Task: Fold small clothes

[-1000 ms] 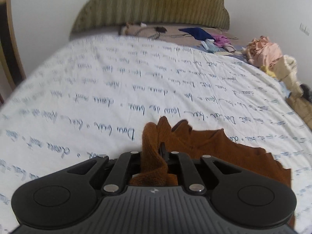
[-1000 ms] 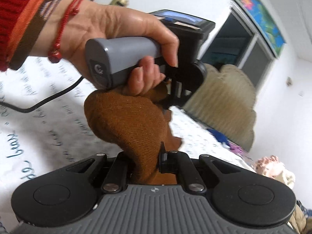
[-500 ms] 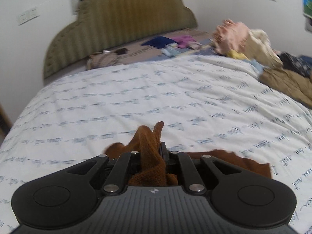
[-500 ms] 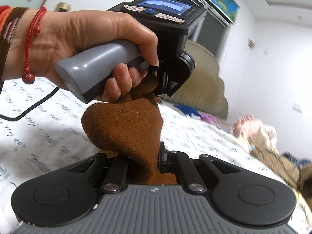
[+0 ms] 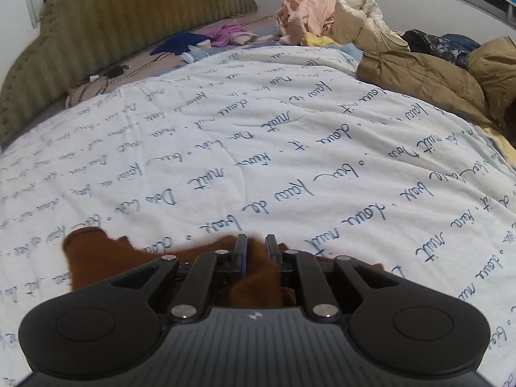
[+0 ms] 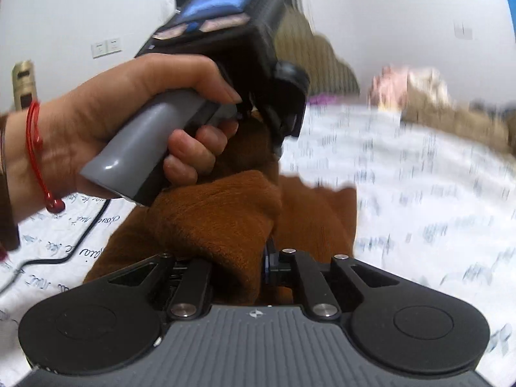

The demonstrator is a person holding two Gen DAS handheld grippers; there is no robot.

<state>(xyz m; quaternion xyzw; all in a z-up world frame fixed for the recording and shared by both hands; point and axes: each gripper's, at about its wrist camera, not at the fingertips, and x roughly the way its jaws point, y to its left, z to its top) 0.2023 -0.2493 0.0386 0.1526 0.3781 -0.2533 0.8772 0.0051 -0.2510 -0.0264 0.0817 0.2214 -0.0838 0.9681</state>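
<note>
The right gripper's jaws are opening around a rust-brown knitted cloth; just ahead, a hand grips the grey-handled left gripper.

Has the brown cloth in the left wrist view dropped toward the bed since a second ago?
Yes. The brown cloth stood bunched above the left hand-held gripper, against the printed bedspread; now it lies low, barely topping the opening fingers.

- Soft, even indoor light fills both views; the source is not visible.
- Left wrist view is sharp; the printed bedspread ahead of the tool bows at the edges.
- Right wrist view is motion-blurred beyond the tool, especially right of it.
- Dark vignette rounds the corners; no glare.
</note>
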